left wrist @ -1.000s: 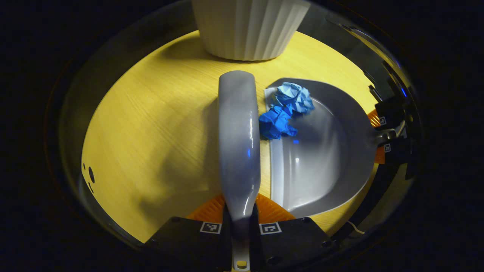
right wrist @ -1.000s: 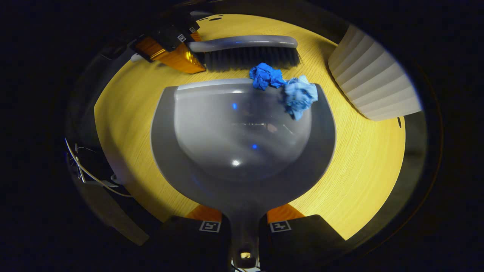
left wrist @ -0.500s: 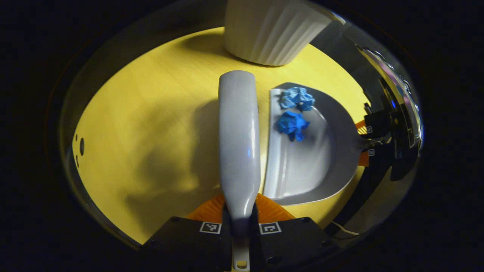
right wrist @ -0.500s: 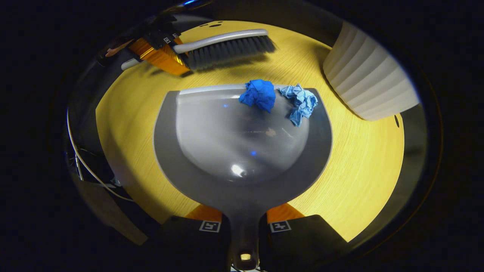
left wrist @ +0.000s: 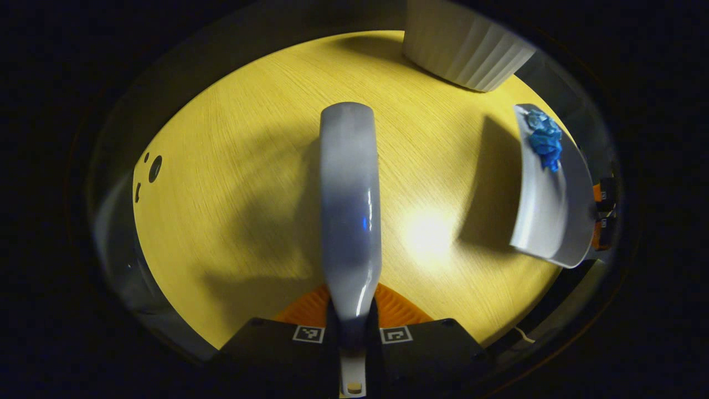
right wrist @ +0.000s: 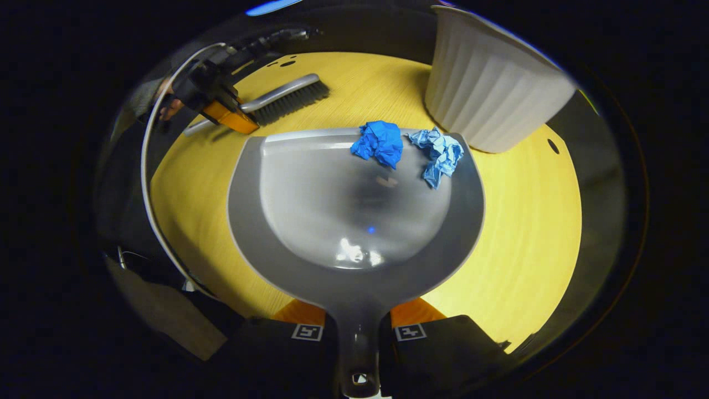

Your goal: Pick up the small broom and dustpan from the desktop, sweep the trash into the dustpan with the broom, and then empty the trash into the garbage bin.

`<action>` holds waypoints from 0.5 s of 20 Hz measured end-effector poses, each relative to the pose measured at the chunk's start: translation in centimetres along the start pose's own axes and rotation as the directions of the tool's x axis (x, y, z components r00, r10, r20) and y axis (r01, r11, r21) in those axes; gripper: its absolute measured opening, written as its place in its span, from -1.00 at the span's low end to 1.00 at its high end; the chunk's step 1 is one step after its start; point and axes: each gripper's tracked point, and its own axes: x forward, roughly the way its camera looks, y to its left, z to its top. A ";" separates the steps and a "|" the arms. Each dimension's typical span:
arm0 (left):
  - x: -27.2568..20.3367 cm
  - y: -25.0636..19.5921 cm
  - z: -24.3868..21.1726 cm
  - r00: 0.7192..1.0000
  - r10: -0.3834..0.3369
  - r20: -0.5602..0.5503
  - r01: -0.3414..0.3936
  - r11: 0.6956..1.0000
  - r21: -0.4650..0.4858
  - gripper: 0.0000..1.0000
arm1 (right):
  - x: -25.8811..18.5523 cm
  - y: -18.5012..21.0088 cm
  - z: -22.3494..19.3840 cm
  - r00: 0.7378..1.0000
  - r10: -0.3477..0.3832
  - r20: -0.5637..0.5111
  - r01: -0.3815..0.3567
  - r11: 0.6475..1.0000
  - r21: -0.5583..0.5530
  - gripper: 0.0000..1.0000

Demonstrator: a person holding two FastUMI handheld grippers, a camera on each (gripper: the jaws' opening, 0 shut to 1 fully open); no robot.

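Observation:
My left gripper [left wrist: 352, 327] is shut on the handle of the small grey broom [left wrist: 350, 205], which stretches forward above the yellow desktop [left wrist: 232, 183]. My right gripper [right wrist: 357, 332] is shut on the handle of the grey dustpan [right wrist: 354, 221], held up off the desk. Two crumpled paper balls lie near the pan's front lip: a dark blue one [right wrist: 379, 143] and a light blue one [right wrist: 440, 155]. In the left gripper view the dustpan [left wrist: 548, 194] hangs at the far right with the blue paper [left wrist: 544, 137] in it. In the right gripper view the broom [right wrist: 282, 100] and left gripper [right wrist: 219, 102] are far off at upper left.
A white ribbed garbage bin [right wrist: 487, 94] stands on the desk just beyond the dustpan's right front corner; in the left gripper view the bin [left wrist: 465, 50] is at the top right. Small holes [left wrist: 154, 166] mark the desktop near its left edge.
The dustpan has lifted off the desk with both paper balls in it and moved toward the bin. The broom has drawn away from the pan, leaving a wide gap.

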 end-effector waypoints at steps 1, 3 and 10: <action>0.2 -0.1 0.1 1.000 -0.002 -0.004 0.002 1.000 -0.003 -0.55 | -0.1 0.2 0.3 1.000 -0.001 -0.010 0.001 1.000 0.007 -0.36; 0.2 0.0 -0.1 1.000 -0.008 -0.015 0.008 1.000 -0.001 -0.55 | -1.0 0.3 0.7 0.999 -0.018 -0.028 0.018 1.000 0.000 -0.36; 0.2 0.3 -0.3 0.999 -0.027 -0.032 0.027 0.999 0.022 -0.55 | -1.3 1.4 3.3 0.998 -0.060 0.001 0.059 0.989 0.136 -0.36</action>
